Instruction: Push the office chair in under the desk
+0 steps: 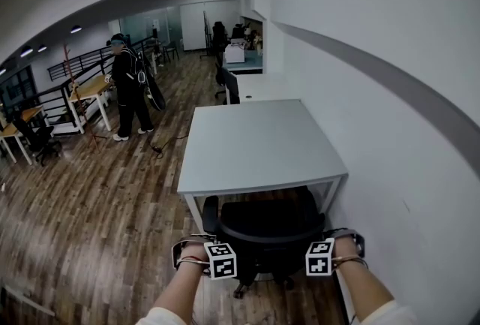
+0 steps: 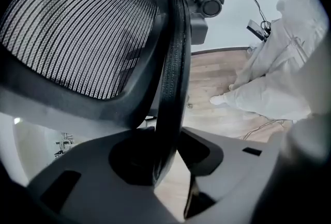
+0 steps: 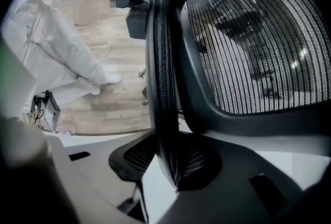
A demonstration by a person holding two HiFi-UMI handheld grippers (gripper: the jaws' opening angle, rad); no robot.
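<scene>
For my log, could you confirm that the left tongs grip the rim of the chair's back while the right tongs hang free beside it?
Not quite: the right tongs are not free; they too clamp the rim of the chair's back, as the right gripper view shows. The left tongs do grip it.

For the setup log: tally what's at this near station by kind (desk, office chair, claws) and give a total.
desk: 1
office chair: 1
claws: 2 (left claw, right claw, each clamped on the chair's backrest rim)
Total: 4
</scene>
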